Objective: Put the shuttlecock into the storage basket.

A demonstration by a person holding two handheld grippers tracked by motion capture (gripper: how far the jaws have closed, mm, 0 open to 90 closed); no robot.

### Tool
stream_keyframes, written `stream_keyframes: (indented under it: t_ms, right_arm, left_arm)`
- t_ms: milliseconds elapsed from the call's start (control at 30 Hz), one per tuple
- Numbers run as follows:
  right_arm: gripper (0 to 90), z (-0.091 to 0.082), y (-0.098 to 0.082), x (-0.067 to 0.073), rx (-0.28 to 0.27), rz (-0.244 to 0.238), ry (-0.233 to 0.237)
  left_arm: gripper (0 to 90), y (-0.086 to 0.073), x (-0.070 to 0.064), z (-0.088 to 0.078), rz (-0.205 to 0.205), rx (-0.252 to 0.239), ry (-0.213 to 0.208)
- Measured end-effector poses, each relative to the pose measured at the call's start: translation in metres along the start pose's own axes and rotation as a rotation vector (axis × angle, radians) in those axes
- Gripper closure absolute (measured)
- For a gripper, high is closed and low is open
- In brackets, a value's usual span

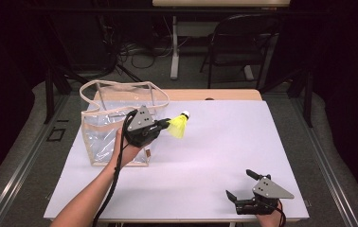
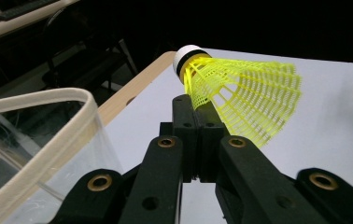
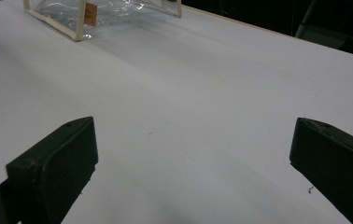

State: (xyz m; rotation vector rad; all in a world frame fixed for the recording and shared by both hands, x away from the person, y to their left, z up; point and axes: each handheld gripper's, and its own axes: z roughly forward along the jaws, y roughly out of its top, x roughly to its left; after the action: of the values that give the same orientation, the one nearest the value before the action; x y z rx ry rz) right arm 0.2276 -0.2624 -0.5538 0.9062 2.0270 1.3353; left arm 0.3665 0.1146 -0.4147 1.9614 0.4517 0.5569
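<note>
White board covers the table [image 1: 215,156], with dark floor, cables and a chair beyond at twelve o'clock. At about ten o'clock on the board stands a clear bag [image 1: 102,137] with cream trim, its mouth open upward. The left gripper [image 1: 164,124] hovers at the bag's right edge, jaws clenched on a yellow shuttlecock [image 1: 179,126], which hangs in the air above the board just beside the bag's rim [image 2: 48,100]. In the left gripper view the pads pinch the mesh skirt [image 2: 254,100] close to where it meets the cork [image 2: 187,58]. The shuttlecock's long axis runs roughly level, cork toward one o'clock in the high view, skirt flaring toward seven. It looks very light, the plastic skirt springy and easily crushed, the cork the only firm part; a hold low on the skirt near the cork seems soundest, and a gentle one. The right gripper [image 1: 237,184] rests near five o'clock, jaws spread wide with nothing between them, bare board showing in its own view [image 3: 188,140].
</note>
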Motion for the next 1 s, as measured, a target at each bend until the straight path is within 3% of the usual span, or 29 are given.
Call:
stream_keyframes:
  t_ms: [1000]
  right_arm:
    - [0.6,0.001,0.0,0.0,0.004,-0.008,0.0]
  left_arm:
    - [89.8,0.013,0.026,-0.023,-0.027,-0.046,0.089]
